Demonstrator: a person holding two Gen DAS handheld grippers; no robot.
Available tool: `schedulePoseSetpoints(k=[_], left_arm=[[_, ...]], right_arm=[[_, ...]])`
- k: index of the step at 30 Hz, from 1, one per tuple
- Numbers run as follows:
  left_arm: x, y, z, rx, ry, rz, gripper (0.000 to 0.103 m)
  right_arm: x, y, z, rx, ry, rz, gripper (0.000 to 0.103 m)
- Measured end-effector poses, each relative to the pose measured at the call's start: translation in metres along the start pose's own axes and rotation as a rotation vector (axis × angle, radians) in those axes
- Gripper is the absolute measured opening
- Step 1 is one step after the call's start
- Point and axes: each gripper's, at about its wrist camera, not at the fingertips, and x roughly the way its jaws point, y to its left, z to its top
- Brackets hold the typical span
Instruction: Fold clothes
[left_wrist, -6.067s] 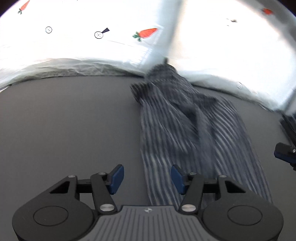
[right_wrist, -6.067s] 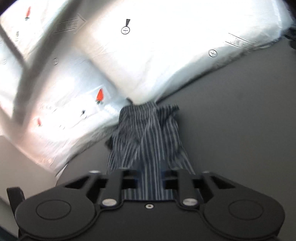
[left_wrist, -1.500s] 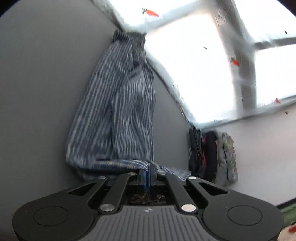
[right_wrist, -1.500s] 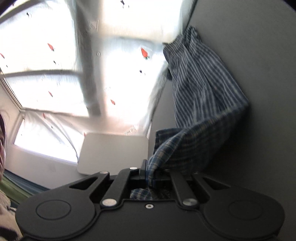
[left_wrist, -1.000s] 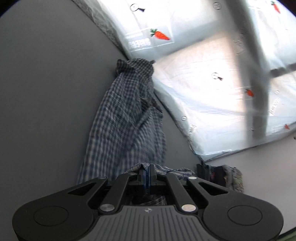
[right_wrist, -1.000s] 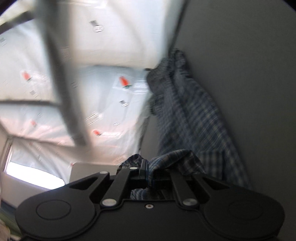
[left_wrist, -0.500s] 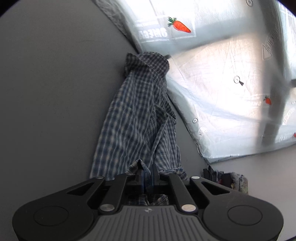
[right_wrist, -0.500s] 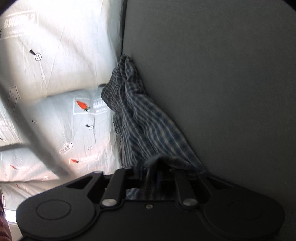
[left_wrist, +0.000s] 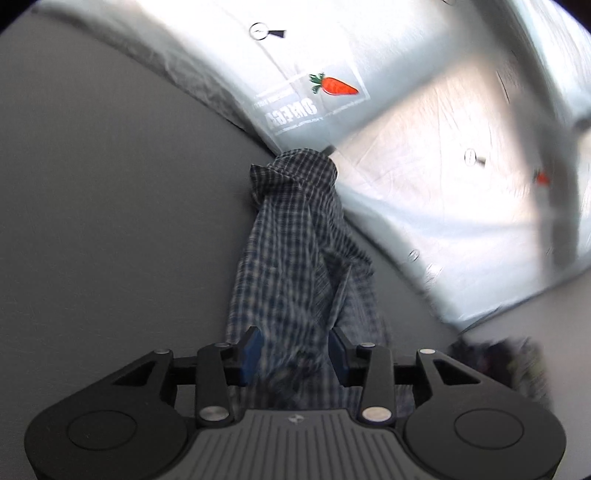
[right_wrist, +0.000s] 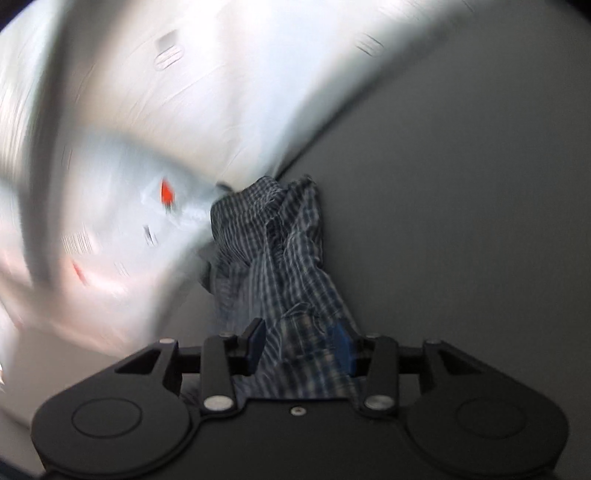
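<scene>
Left wrist, checked shirt (left_wrist: 295, 266) between parted jaws

Shirt (left_wrist: 295, 266): woven cloth, fine dark-and-pale check, soft, creased.
Table (left_wrist: 110, 221): grey, matt, smooth.
Sheeting (left_wrist: 424, 166): thin translucent plastic, wrinkled, slightly glossy, printed.
Left gripper (left_wrist: 294, 354): matt black plastic, ribbed grey panel, blue pads (left_wrist: 251, 350), bright metal screws.
</scene>
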Motion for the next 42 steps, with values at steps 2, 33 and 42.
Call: schedulePoseSetpoints(k=[2, 33, 42], left_arm=[[-0.008, -0.001, -0.008, -0.003, -0.003, 0.01, 0.044], [-0.032, 0.023, -0.037, -0.049, 0.033, 0.002, 0.048], [-0.033, 0.034, -0.037, -0.055, 0.038, -0.009, 0.048]], right_arm=[[-0.009, 0.028, -0.009, -0.189, -0.021, -0.078, 0.039], [0.06, 0.15, -0.094, -0.587, 0.203, 0.098, 0.039], [0.072, 0.155, -0.099, -0.581, 0.237, 0.05, 0.039]])
